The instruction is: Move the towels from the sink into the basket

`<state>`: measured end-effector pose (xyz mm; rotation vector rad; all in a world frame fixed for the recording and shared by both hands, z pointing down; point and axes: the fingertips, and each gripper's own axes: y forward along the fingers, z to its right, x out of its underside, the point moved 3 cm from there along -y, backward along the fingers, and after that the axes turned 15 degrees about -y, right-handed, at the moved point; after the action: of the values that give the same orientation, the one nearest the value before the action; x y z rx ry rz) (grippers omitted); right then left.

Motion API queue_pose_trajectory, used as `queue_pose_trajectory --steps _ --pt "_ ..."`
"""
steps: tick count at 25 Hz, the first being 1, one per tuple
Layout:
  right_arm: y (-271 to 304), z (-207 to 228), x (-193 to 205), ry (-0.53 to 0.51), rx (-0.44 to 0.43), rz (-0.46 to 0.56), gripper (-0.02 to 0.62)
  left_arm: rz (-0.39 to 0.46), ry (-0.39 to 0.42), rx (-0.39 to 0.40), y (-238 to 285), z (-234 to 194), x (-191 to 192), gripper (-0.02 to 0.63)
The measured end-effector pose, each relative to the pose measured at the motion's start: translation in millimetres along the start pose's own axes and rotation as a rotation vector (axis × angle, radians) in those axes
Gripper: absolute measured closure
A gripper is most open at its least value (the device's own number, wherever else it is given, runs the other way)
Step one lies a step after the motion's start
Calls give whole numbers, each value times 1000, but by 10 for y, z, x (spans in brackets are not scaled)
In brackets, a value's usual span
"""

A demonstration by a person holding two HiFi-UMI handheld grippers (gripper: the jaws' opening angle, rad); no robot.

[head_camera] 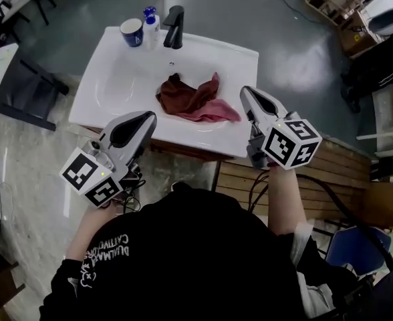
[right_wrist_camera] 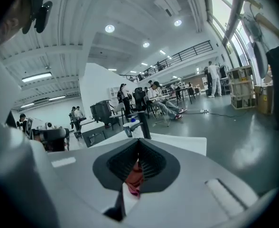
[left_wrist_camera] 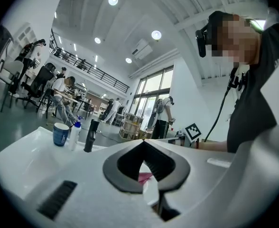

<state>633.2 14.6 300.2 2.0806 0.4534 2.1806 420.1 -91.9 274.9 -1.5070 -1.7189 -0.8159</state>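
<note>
Two towels lie bunched in the white sink (head_camera: pixel 113 79): a dark maroon towel (head_camera: pixel 180 93) and, partly under it on the right, a pink towel (head_camera: pixel 215 110). My left gripper (head_camera: pixel 151 117) hovers over the sink's front rim, left of the towels, its jaws shut and empty. My right gripper (head_camera: pixel 244 91) sits just right of the pink towel, also shut with nothing held. In the left gripper view the tips (left_wrist_camera: pixel 143 142) meet, with a bit of pink towel (left_wrist_camera: pixel 145 177) showing below them. The right gripper (right_wrist_camera: pixel 138 140) view shows the towels (right_wrist_camera: pixel 134 177) beneath its closed tips.
A black faucet (head_camera: pixel 174 27), a blue cup (head_camera: pixel 132 32) and a small bottle (head_camera: pixel 151 24) stand on the sink's back rim. A wooden slatted panel (head_camera: pixel 317 172) lies to the sink's right, a dark chair (head_camera: pixel 29 92) to its left. People sit and stand far behind.
</note>
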Motion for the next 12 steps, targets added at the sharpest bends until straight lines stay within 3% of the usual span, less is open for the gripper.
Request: queue_pose_trajectory --steps 5,12 --pt "181 172 511 -61 -29 -194 582 -29 -17 -40 179 -184 66 606" --pt "334 287 1074 -73 -93 -412 492 -73 -34 -81 262 -296 119 606"
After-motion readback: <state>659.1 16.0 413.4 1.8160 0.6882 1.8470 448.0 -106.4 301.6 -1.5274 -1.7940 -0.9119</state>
